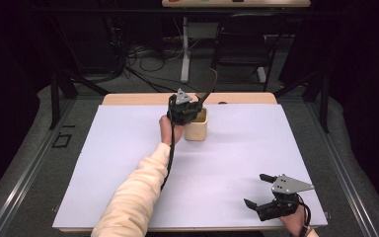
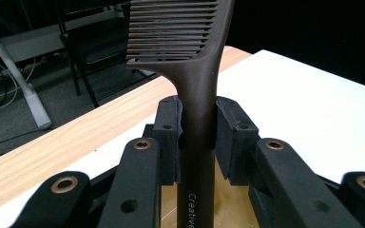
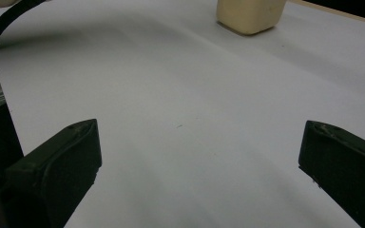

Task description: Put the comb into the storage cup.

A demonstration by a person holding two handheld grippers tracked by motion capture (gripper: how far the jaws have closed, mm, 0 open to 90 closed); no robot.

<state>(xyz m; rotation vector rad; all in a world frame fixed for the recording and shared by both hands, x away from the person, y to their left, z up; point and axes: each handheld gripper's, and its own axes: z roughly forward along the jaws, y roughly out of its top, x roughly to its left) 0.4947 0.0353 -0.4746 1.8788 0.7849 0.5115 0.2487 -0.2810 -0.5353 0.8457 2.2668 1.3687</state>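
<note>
My left gripper [image 1: 191,106] is shut on the handle of a dark brown comb [image 2: 197,118], and the comb [image 1: 208,85] stands upright with its teeth on top. The gripper hovers right over a cream square cup [image 1: 197,129] near the table's far middle; the cup's pale inside shows below the jaws in the left gripper view. My right gripper [image 1: 256,190] rests low at the near right corner of the white sheet, its jaws wide open with nothing between them [image 3: 199,152]. The cream cup [image 3: 249,15] appears far ahead in the right gripper view.
A white sheet [image 1: 237,153] covers the wooden table [image 1: 128,98]. Beyond the far edge stand a black chair [image 1: 242,44], a white table leg [image 1: 184,49] and loose cables on the floor. A metal rail [image 1: 24,168] runs along the left side.
</note>
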